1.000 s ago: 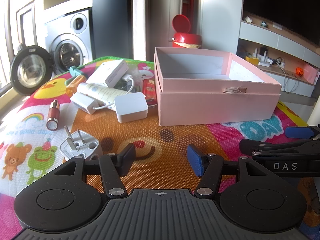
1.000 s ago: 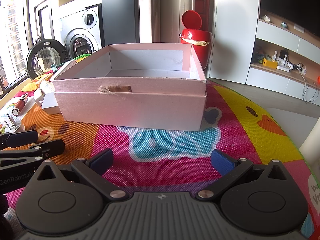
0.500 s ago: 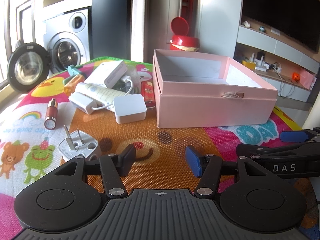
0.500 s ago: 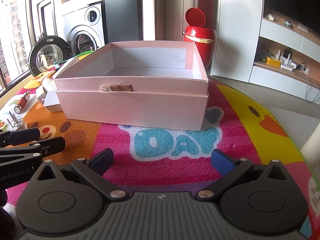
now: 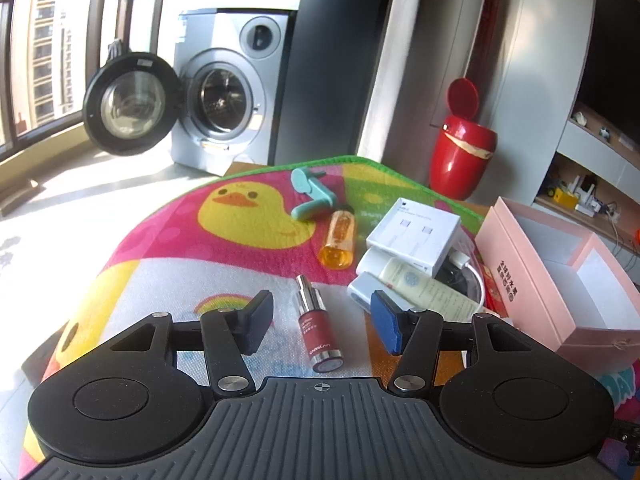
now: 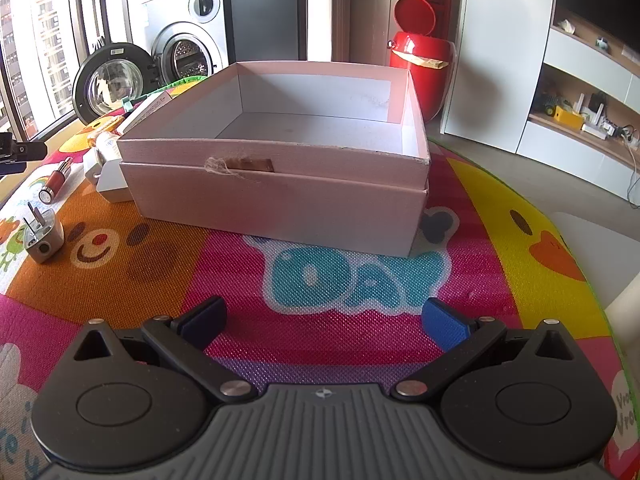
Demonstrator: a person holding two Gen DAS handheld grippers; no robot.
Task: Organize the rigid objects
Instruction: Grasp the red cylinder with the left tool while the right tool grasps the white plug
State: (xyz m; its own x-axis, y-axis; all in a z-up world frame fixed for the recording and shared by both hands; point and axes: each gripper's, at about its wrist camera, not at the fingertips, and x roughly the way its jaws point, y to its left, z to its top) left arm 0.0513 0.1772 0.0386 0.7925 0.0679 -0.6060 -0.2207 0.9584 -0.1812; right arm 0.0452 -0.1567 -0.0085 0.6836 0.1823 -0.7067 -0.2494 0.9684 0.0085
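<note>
1. In the left wrist view, a cluster of things lies at centre right of the frame on the bright play mat: an amber bottle, a white cable box, a cream tube propped under that box, and a teal tool further up. A washing machine with its door open stands at the upper left, a red bin at the upper right.
2. The pink box sits at the right edge of that view, its lid off. In the right wrist view, where it fills the upper middle, nothing can be seen inside it.
3. The red spray bottle lies flat on the mat between the two pads of the left claw, touching neither. Its long axis runs up and down the frame, silver nozzle toward the top, base toward the camera.
4. The left claw's jaws are closing and still wide apart, with the bottle in the gap.
5. The right claw hovers over the mat with jaws spread wide and nothing between them, the pink box ahead of it.
6. In the right view a white plug adapter stands at the left, prongs up.
</note>
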